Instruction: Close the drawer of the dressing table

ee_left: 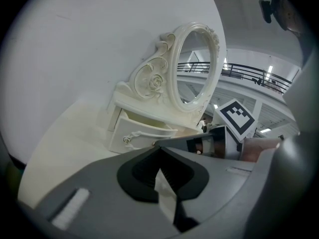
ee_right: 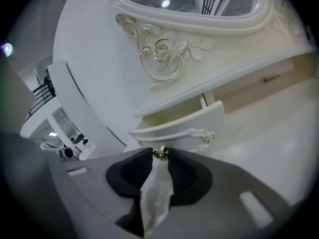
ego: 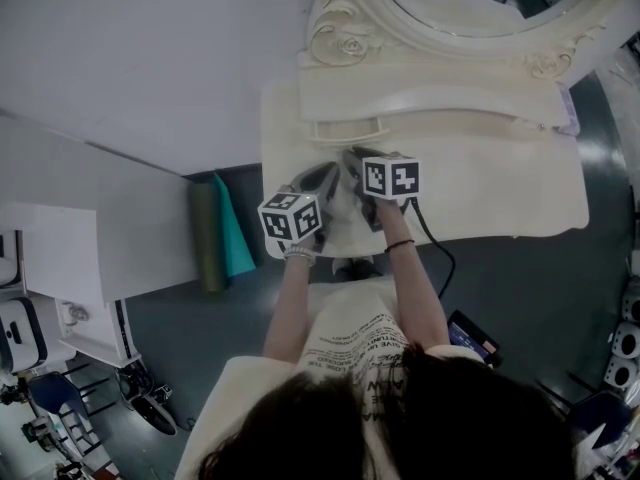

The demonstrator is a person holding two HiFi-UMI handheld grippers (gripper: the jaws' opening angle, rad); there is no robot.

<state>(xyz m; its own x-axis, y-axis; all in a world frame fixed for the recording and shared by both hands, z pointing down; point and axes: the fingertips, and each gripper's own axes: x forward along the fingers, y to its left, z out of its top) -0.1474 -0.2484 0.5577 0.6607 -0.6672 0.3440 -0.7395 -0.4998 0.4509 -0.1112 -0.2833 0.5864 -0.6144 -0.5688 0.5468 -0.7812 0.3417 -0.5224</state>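
The white dressing table (ego: 500, 183) carries an oval mirror (ego: 470, 28) and a small drawer (ego: 345, 131) that stands pulled out. From the right gripper view the drawer front (ee_right: 189, 128) has carved swirls and a small metal knob (ee_right: 160, 152). My right gripper (ee_right: 160, 154) is shut on that knob, with a pad on each side of it. The left gripper view shows its tip (ee_left: 158, 143) against the drawer front (ee_left: 142, 132). Just left of it, my left gripper (ee_left: 159, 151) hangs shut and empty, short of the drawer.
A teal roll (ego: 232, 230) and an olive roll (ego: 207, 238) stand on the floor left of the table. White furniture (ego: 70, 258) is farther left. A cable (ego: 440, 253) trails from the right gripper. A dark flat device (ego: 472, 336) lies on the floor.
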